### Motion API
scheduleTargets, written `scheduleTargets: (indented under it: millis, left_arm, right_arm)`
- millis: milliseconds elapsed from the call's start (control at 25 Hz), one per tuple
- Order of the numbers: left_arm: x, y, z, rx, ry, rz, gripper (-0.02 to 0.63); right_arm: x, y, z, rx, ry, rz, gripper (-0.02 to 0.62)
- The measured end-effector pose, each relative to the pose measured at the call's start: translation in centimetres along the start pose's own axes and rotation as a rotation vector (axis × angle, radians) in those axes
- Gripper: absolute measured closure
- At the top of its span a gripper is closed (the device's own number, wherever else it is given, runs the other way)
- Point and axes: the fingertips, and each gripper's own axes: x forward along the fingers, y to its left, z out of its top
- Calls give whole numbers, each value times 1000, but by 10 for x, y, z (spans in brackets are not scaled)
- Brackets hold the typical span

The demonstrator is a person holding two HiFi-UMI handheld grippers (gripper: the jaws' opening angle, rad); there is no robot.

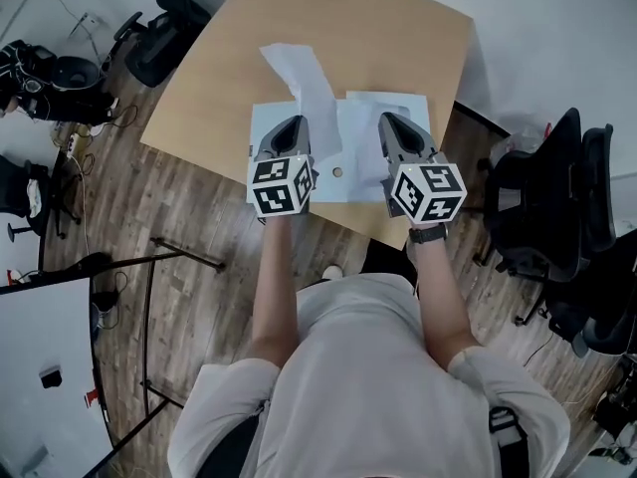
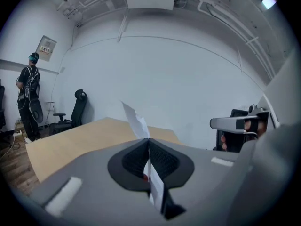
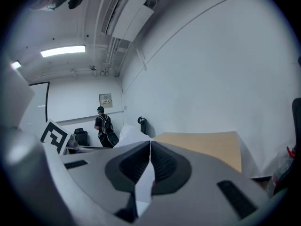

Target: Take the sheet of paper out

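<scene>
**Both grippers clamped on paper above the table**

The person is standing at a wooden table (image 1: 398, 38) with both forearms reaching forward and side by side. Each hand is carrying a gripper that is pointing away from the body and only slightly downward.

The left gripper (image 1: 296, 123) is holding its jaws pressed together on the sheet of paper (image 1: 304, 78). The sheet is sticking up and away from the jaw tips, bent and creased, above a pale envelope (image 1: 343, 152) that is lying flat on the table.

The right gripper (image 1: 391, 120) is hanging over the envelope's right part. Its jaws are also pressed together, on a thin white edge that looks to be the envelope's.

A dark watch (image 1: 428, 233) is sitting on the right wrist.

Each gripper's cube is showing black-and-white square markers, with no words on them. A small notice (image 2: 47, 47) is hanging on the far wall, too small to read. A second person (image 2: 29, 98) is standing below it, near an office chair (image 2: 77, 108).
</scene>
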Motion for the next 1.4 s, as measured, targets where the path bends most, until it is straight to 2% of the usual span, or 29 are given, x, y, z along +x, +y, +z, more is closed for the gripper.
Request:
scheduleTargets:
  millis: [160,280,560,760,1080,1400]
  left_arm:
    - [-16,-14,44,143,-80,37,597]
    - [-25,-33,72,199,-141,42,597]
    - [-48,-63,120,198,-261,-9,597]
    - [-60,-75,131,201,-300,-31,597]
    - [-57,-89,129,192,-300,-70,597]
    - [-38,-93,114,166,-261,-112,597]
  right_arm:
    - [-8,9,38,-39,-64,-19,582]
    - [-20,7,63,-75,-89,-63,582]
    - [-48,17,95,-209,-144,-125,583]
    - [-61,17,98,-223,-156,-161,583]
    - [-76,7,94,-213,-155,-192,583]
    - [-75,-11,84,-199,-137,-212,583]
